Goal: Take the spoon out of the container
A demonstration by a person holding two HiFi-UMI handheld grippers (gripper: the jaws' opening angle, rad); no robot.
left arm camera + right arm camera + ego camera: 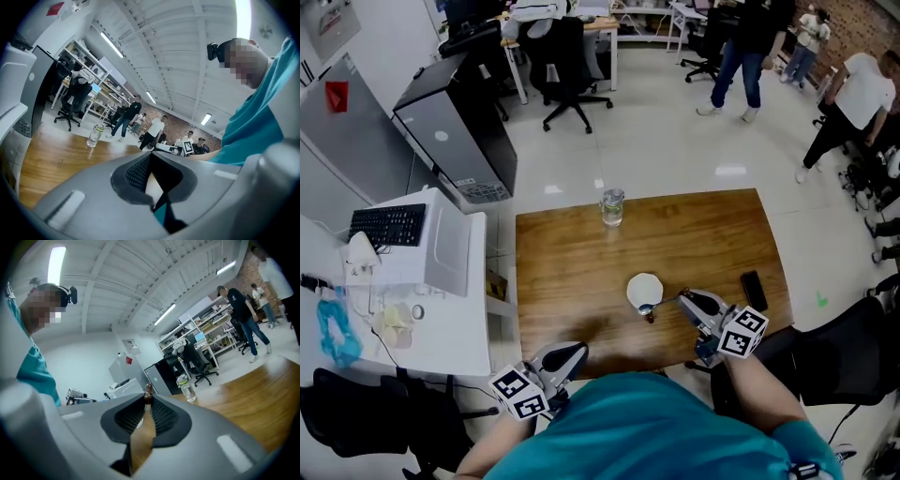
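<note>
My right gripper (682, 299) has its fingers clamped on the spoon (648, 308) near the handle's end, with the bowl at the white cup's (643, 284) near rim on the counter (572, 272). It looks light, stiff and thin, probably slippery, so a firm hold on the handle seems right. The left gripper (565, 359) has its fingers together, empty.

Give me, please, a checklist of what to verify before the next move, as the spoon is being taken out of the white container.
1. Right tool shut on the handle of the thin metal spoon: ok.
2. Spoon free of the round white container: cannot tell; its bowl lies right at the rim.
3. Container upright on the brown wooden table: ok.
4. Left tool empty and away from the container: ok.
5. Black phone and clear bottle well apart from the spoon: ok.
</note>
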